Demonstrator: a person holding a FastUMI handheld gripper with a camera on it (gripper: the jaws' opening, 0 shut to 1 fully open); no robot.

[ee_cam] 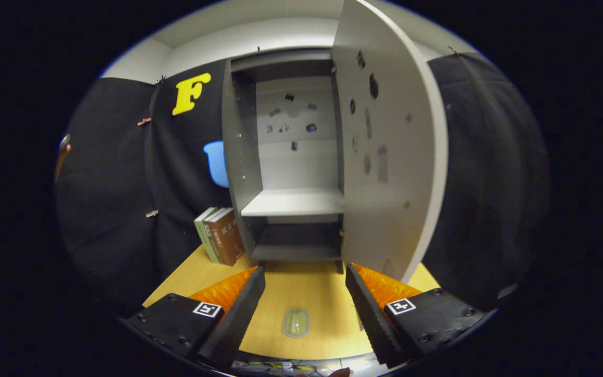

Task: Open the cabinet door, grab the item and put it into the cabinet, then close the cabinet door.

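A grey cabinet [291,157] stands on the wooden table, beyond my fingers. Its door [390,152] is swung wide open to the right, with small stickers on its inner face. One shelf [293,201] splits the inside; both compartments hold nothing that I can see. A small, flat, pale translucent item [296,322] lies on the table between my fingers, close to me. My gripper [305,280] is open, fingers spread wide and touching nothing.
Several books [220,235] stand upright against the cabinet's left side. The wooden table [301,293] ends in a near edge just under my fingers. Black cloth closes the booth on the left and right.
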